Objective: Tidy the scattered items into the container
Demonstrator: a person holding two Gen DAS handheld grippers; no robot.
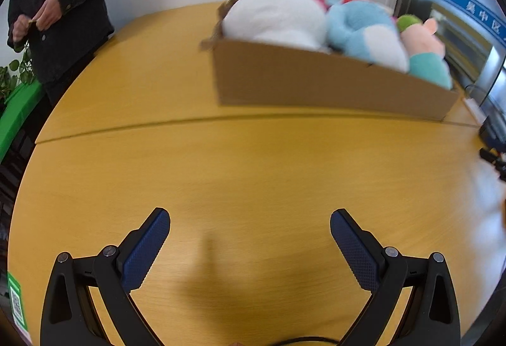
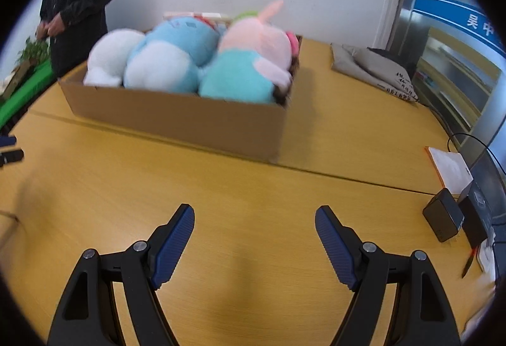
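Holding nothing, both grippers, left [image 1: 249, 219] and right [image 2: 254, 216], hover spread wide over bare desk [image 2: 253, 181]. The box [image 2: 177, 115] lies ahead toward the far edge, long axis crosswise, three plush toys [image 2: 161, 64] inside. No loose item shows between fingers and box; the approach is unobstructed. The right gripper appears nearer.
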